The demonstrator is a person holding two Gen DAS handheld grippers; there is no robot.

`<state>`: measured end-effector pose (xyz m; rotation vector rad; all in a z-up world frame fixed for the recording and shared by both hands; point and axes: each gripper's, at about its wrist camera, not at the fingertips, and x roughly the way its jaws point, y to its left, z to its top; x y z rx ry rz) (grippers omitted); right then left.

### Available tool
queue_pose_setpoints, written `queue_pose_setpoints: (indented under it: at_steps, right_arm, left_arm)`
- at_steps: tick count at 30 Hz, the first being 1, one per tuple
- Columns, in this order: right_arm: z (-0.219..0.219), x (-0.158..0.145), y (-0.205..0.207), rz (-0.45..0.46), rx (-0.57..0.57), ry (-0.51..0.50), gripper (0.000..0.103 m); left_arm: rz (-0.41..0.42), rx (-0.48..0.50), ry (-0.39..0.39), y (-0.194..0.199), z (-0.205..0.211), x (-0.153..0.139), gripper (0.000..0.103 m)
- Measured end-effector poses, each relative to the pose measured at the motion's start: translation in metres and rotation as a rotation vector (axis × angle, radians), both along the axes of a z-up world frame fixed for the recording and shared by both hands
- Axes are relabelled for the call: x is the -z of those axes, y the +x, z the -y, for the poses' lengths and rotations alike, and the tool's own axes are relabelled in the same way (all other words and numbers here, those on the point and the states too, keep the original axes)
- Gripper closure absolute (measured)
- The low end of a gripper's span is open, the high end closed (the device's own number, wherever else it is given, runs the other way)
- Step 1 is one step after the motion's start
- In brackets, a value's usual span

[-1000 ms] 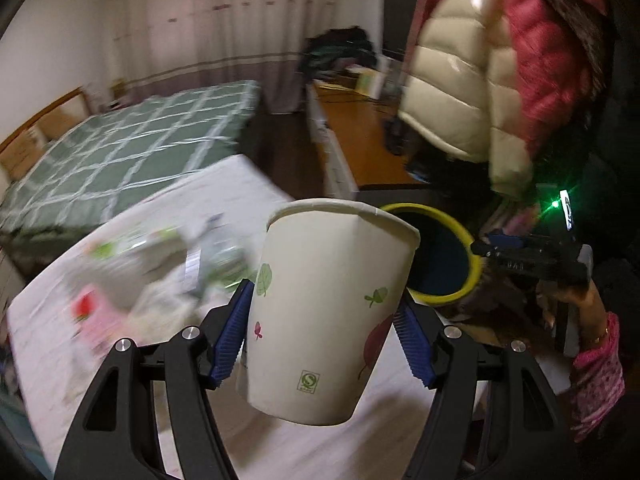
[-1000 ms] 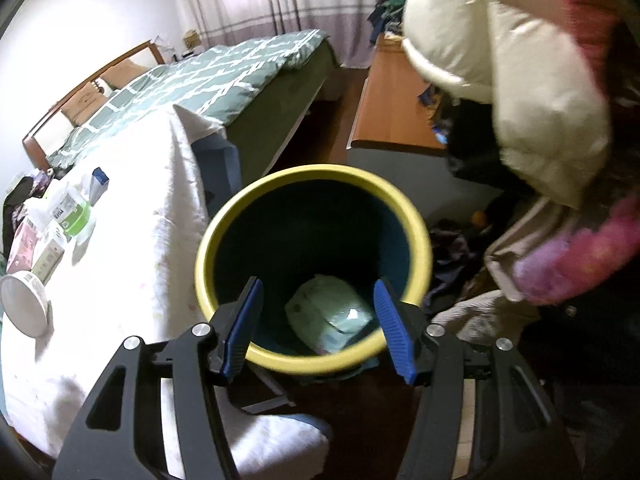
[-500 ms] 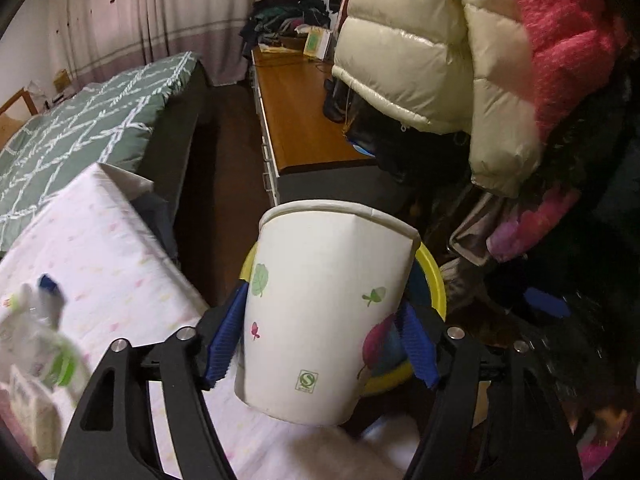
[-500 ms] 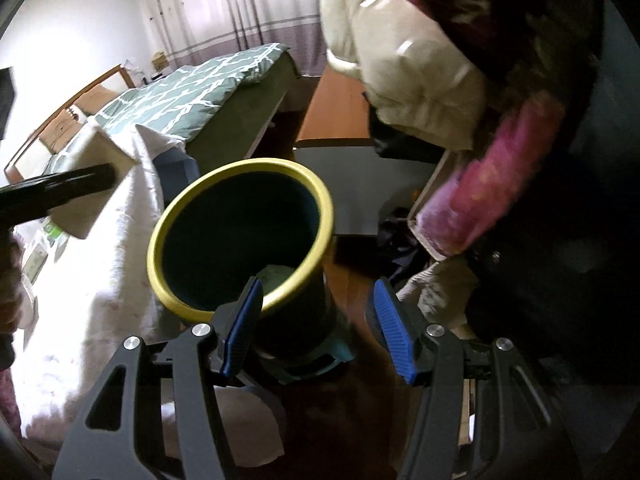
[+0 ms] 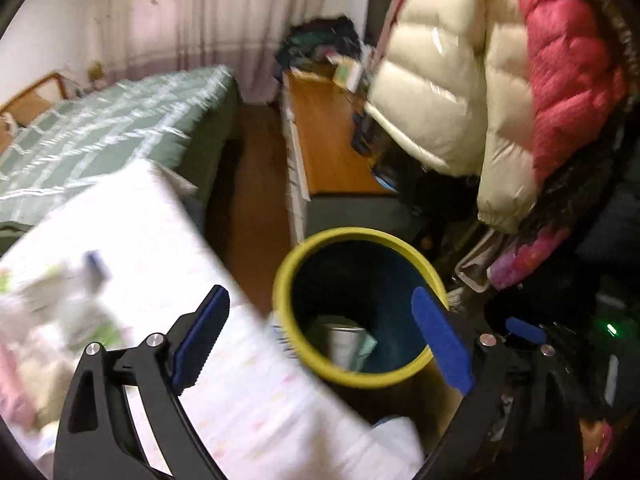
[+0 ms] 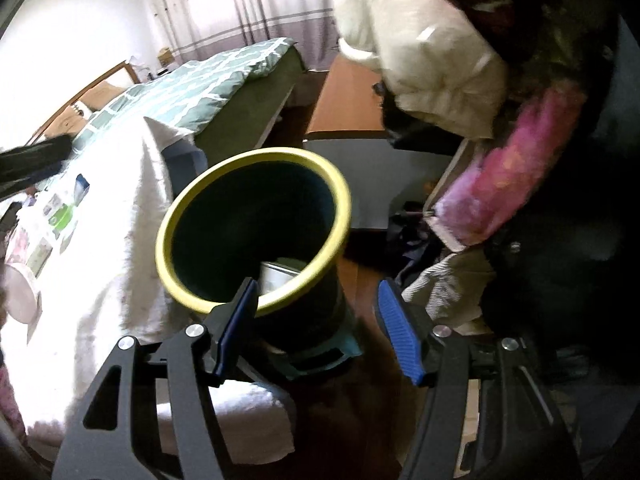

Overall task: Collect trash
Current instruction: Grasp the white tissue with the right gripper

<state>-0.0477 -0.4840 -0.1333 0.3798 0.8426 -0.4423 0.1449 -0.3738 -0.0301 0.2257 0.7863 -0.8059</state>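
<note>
Paper cup (image 5: 345, 343) lies tilted inside the upright bin (image 5: 292, 344); left gripper (image 5: 320, 336) and right gripper (image 6: 316, 320) gape empty.

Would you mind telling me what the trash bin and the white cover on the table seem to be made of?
The trash bin looks like moulded plastic: a smooth, thick yellow rim and dark, even, matte walls. Metal cannot be ruled out.

The table cover looks like soft woven cloth, white with a faint small print: it drapes and folds over the table's edge, with a matte surface.
</note>
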Motion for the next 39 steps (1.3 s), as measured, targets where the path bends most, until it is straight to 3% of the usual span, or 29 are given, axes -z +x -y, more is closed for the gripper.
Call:
queue_pose_setpoints:
  at_steps: [7,12,17,23,28,34,39]
  right_arm:
    - [-0.046,-0.016,0.034,0.029,-0.129,-0.001,0.043]
    - [-0.106,-0.030,0.066,0.060,-0.290,0.004,0.043]
    - [-0.177,-0.042,0.097,0.088,-0.483,0.044,0.043]
    - [-0.272,-0.082,0.117,0.190,-0.727,0.057,0.043]
    - [-0.360,-0.094,0.144,0.182,-0.898,0.014,0.043]
    - [-0.441,-0.056,0.209,0.034,-0.982,-0.016,0.043]
    - [-0.476,-0.018,0.252,-0.078,-0.999,-0.038,0.043]
  left_arm:
    - [0.145,-0.218,-0.019,-0.032,-0.152,-0.043,0.005]
    - [0.250,-0.453,0.070,-0.055,-0.254,-0.049,0.005]
    - [0.250,-0.601,0.106,-0.074,-0.329,-0.042,0.005]
    - [0.246,-0.741,0.118,-0.089,-0.395,-0.039,0.005]
    - [0.277,-0.821,0.105,-0.106,-0.435,-0.049,0.005]
    - [0.308,-0.853,0.115,-0.120,-0.453,-0.058,0.005]
    - [0.286,-0.864,0.103,-0.118,-0.462,-0.055,0.005]
